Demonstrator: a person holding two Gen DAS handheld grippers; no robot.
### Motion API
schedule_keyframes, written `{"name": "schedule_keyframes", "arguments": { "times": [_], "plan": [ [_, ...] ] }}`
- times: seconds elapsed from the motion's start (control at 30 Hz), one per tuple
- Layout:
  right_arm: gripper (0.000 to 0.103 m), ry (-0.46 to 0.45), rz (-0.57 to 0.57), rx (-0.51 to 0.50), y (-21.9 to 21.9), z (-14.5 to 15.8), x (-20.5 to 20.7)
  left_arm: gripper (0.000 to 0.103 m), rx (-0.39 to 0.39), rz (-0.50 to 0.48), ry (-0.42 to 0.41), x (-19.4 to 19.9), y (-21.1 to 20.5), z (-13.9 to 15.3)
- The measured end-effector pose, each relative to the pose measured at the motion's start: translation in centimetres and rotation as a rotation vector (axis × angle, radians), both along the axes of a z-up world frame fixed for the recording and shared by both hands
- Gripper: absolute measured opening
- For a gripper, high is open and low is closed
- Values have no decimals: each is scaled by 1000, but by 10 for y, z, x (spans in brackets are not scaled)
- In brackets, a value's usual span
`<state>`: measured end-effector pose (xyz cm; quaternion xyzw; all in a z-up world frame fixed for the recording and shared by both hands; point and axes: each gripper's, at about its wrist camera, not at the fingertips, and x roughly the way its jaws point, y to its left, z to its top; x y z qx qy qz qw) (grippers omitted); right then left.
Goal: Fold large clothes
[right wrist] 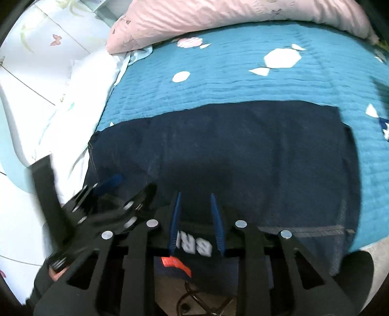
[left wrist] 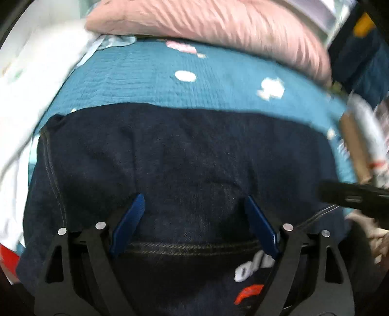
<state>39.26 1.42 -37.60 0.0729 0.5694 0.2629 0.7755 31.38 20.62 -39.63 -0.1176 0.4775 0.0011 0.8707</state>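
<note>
Already folded into a broad dark rectangle, the navy-blue knit garment with white lettering and a red logo (left wrist: 184, 158) lies flat on the teal quilted bedspread with white candy shapes (left wrist: 170, 73), its near hem hanging at the bed's front edge, a pink ribbed pillow (left wrist: 218, 21) well beyond it.

Both tools hover just above the near hem. The left gripper (left wrist: 192, 223) has its blue fingers (left wrist: 130, 223) spread wide over the stitched hem, with nothing between them. The right gripper (right wrist: 196, 223) has its fingers narrowed over the lettered patch; whether cloth is actually pinched I cannot tell.

The step in hand looks like taking the near edge for another fold away from the body. To do it well, each tool should bite all layers at the hem, the two grips set well apart and level, so the edge lifts as one straight line. Carry it over low and lay it square to the far edge, then smooth outward; an uneven grip would likely skew the stack or let inner layers slip.
</note>
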Motion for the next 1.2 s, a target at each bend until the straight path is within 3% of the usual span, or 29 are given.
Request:
{"name": "schedule_keyframes", "arguments": {
  "times": [0.13,0.23,0.3,0.37,0.4,0.47,0.5,0.63,0.7,0.8,0.93,1.2],
  "plan": [
    [16,25,2,74,32,-5,20,85,-98,122,-98,-34,49,31],
    [11,45,-33,66,52,-14,40,85,-96,217,-112,-47,86,40],
    [10,83,-39,40,64,-32,54,85,-76,271,-100,-55,106,40],
    [6,178,-61,25,64,-64,67,85,-100,321,-87,-61,124,36],
    [0,201,-80,56,59,-70,71,85,-113,338,-76,-65,129,33],
    [0,257,-116,97,47,-68,74,85,-134,376,-45,-69,142,28],
    [4,255,-121,77,44,-62,70,85,-133,388,-34,-70,145,26],
    [4,246,-66,93,39,-36,25,86,-171,445,-14,-76,160,23],
    [0,265,-50,66,39,-50,11,87,-200,480,13,-82,169,20],
    [0,237,-45,48,40,-68,12,87,-227,517,39,-88,178,17],
    [0,199,-13,-24,51,-62,14,87,-288,549,61,-107,187,14],
    [0,199,-31,-21,53,-67,18,87,-246,642,124,-140,200,2]
  ]
}}
